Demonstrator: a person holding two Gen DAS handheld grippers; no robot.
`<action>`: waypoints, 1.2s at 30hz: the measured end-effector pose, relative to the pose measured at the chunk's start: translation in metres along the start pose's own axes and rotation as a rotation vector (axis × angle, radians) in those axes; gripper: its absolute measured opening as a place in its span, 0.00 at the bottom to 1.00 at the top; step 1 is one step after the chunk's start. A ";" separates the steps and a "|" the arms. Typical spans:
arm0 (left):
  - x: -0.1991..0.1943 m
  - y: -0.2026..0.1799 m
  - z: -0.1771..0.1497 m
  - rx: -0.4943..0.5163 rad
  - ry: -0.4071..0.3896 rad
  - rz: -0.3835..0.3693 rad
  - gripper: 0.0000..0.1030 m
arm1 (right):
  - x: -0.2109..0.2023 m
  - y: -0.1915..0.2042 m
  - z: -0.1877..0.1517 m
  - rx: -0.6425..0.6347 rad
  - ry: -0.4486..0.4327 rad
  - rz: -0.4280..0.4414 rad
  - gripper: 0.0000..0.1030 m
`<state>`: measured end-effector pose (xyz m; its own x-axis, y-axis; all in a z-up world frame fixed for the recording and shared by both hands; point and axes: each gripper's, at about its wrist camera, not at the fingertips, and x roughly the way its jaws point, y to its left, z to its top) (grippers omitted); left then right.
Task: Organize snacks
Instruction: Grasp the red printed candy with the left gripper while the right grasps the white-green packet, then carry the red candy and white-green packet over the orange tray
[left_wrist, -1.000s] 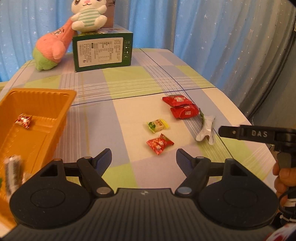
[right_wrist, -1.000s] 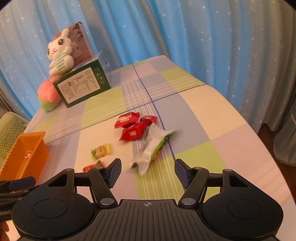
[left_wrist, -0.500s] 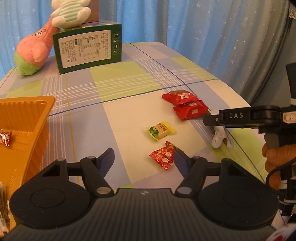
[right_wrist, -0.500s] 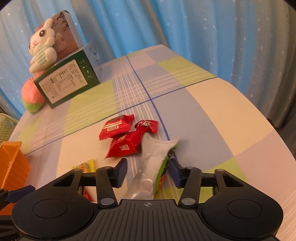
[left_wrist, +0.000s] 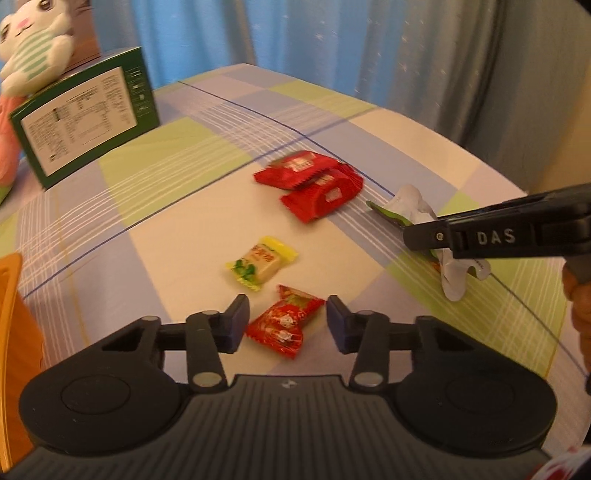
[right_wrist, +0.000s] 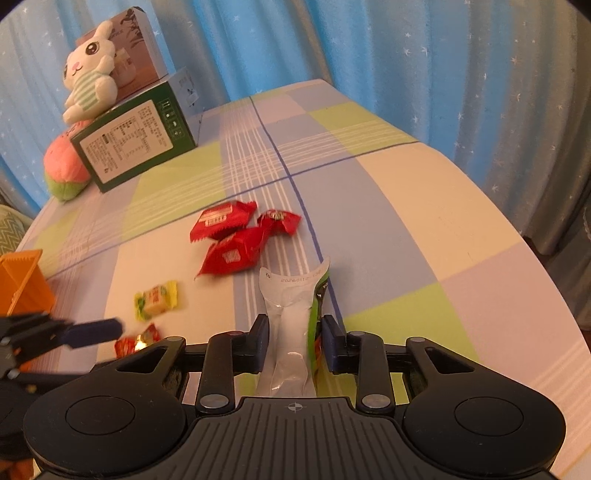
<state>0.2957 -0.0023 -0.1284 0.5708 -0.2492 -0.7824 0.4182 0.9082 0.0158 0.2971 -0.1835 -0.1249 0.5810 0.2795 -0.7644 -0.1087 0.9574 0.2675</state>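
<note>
A small red candy (left_wrist: 283, 325) with a crinkled wrapper is seen on the checked tablecloth (left_wrist: 177, 206), between the fingertips of the left gripper (left_wrist: 287, 325); the fingers are set at a medium width on both sides of it, and a small gap is left on each side. A long white and green snack packet (right_wrist: 291, 332) is placed between the fingers of the right gripper (right_wrist: 294, 342), which are brought narrow around it; whether the pads already press on it cannot be told. Just beyond the red candy a yellow wrapped candy (left_wrist: 260, 266) is lying, and further away a group of red snack packs (left_wrist: 314, 188) is found, overlapping each other. An orange basket (right_wrist: 23, 284) is seen at the left edge of the table. At the far end a green box (right_wrist: 135, 142) is standing, with a plush rabbit (right_wrist: 90, 85) seated on top of it.
</note>
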 end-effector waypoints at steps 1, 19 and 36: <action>0.001 -0.001 0.000 0.005 0.005 -0.002 0.36 | -0.002 0.001 -0.002 -0.008 0.000 0.000 0.30; -0.042 -0.011 -0.030 -0.221 -0.007 0.037 0.23 | -0.020 0.023 -0.025 -0.148 -0.020 -0.017 0.29; -0.150 -0.034 -0.060 -0.331 -0.110 0.090 0.23 | -0.132 0.036 -0.063 -0.090 -0.086 0.037 0.29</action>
<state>0.1533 0.0240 -0.0486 0.6749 -0.1812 -0.7153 0.1210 0.9834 -0.1349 0.1655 -0.1814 -0.0513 0.6415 0.3112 -0.7011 -0.2007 0.9503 0.2381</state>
